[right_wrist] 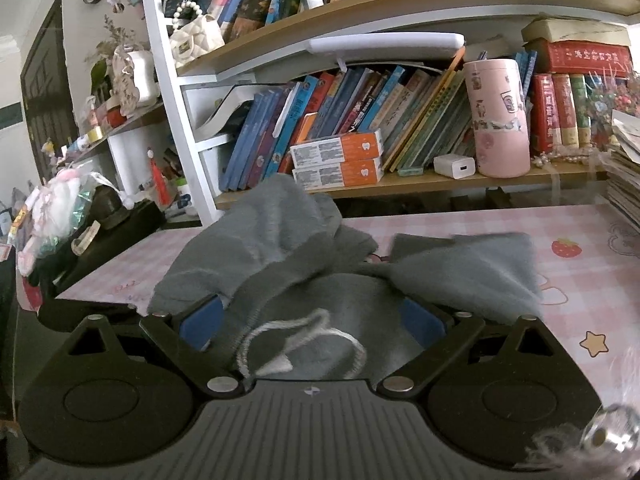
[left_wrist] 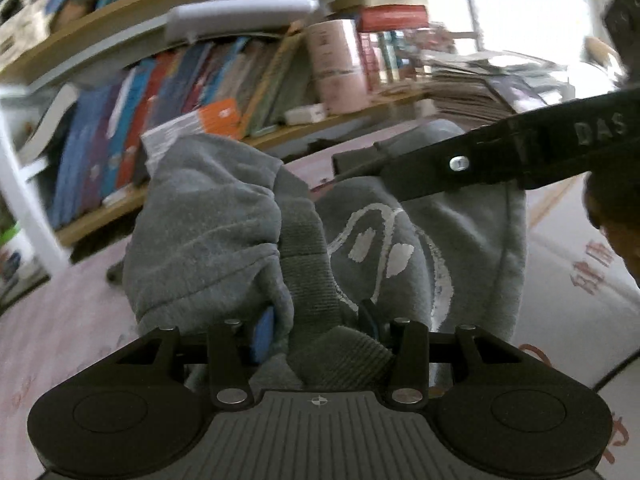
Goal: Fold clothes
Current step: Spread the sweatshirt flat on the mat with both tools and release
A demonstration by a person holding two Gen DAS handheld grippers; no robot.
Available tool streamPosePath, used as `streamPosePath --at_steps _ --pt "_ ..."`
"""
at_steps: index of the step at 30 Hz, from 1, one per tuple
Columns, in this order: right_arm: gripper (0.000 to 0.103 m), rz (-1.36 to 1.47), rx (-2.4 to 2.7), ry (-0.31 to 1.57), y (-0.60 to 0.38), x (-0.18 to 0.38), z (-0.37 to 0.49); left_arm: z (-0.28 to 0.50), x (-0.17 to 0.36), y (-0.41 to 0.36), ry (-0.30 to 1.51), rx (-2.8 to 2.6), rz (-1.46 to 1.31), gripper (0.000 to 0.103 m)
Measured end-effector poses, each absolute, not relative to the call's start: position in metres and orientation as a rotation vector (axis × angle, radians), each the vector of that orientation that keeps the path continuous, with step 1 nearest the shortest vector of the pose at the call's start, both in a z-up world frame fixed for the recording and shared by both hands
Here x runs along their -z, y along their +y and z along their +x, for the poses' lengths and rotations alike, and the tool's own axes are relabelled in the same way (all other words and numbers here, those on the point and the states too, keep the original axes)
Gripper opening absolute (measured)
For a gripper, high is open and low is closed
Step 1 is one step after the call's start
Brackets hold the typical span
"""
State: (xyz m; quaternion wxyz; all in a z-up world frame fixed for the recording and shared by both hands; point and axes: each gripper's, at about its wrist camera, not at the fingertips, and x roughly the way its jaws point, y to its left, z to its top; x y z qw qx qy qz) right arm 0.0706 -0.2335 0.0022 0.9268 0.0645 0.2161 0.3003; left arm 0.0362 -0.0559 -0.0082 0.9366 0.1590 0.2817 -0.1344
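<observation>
A grey sweatshirt with a white line print lies bunched on the pink checked table cover. My left gripper is shut on a ribbed fold of the sweatshirt, its blue pads pressed into the cloth. The black right gripper tool crosses the upper right of the left wrist view, over the garment. In the right wrist view the sweatshirt is heaped between the fingers of my right gripper. Its blue pads stand wide apart with cloth lying between them.
A bookshelf full of books runs along the back of the table, with orange boxes, a pink canister and a white charger. A paper stack sits at the right. Cluttered bags lie off the table's left edge.
</observation>
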Motion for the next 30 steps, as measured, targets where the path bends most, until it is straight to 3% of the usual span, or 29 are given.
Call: streamPosePath --at_steps 2,5,9,13,25,30 --pt "0.098 0.132 -0.612 0.451 -0.234 -0.001 0.072 0.044 0.006 -0.050 0.604 0.262 0.295 0.051" --pt "0.096 0.124 -0.597 0.473 -0.233 0.002 0.075 0.042 -0.004 -0.039 0.604 0.207 0.229 0.051" --pt "0.080 0.113 -0.586 0.499 -0.233 0.005 0.078 0.025 -0.025 -0.029 0.515 0.135 0.208 0.053" --pt "0.066 0.094 -0.595 0.527 -0.229 0.008 0.079 0.018 -0.042 -0.027 0.450 0.102 0.223 0.062" --pt "0.065 0.062 -0.559 0.602 -0.227 0.018 0.088 0.036 -0.014 -0.082 0.461 0.108 0.529 0.062" --pt "0.062 0.069 -0.549 0.613 -0.230 0.020 0.091 0.065 0.007 -0.094 0.565 0.054 0.669 0.061"
